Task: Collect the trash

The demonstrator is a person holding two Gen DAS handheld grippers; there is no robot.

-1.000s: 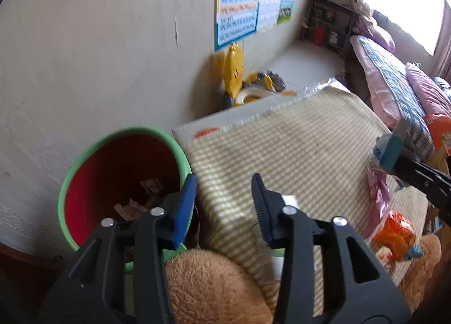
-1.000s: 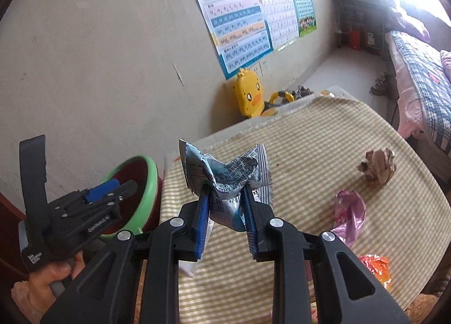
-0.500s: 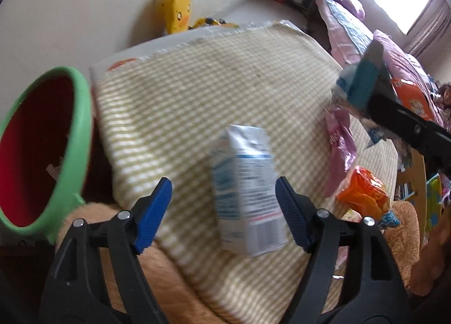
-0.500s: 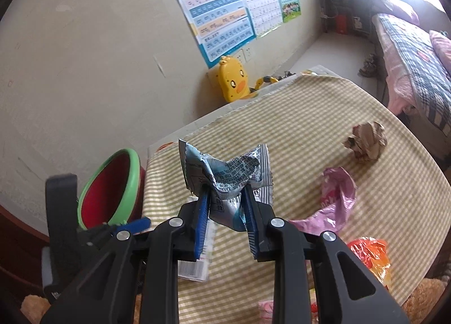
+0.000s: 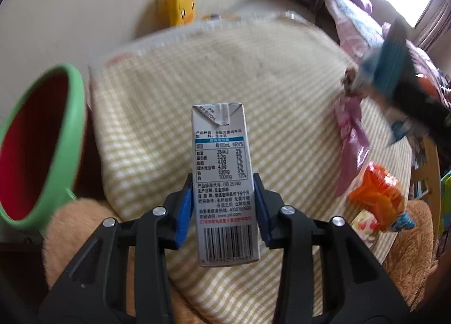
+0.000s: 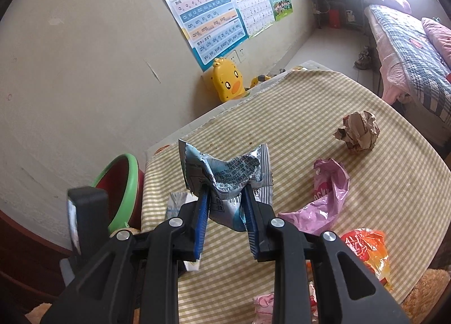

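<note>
Milk carton (image 5: 222, 183) lay flat on the surface, right of the green-rimmed bin (image 5: 42, 141), long axis in line with your left hand-held gripper (image 5: 224, 208), whose pads flanked it, contact unclear. Your right hand-held gripper (image 6: 225, 211) clenched a crumpled wrapper (image 6: 228, 174).

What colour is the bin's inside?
Red, with a green rim; the bin shows best in the left wrist view.

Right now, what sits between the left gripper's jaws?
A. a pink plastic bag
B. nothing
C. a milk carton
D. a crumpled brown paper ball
C: in the left wrist view the left gripper has its jaws on either side of the milk carton, nutrition label facing the camera.
</note>
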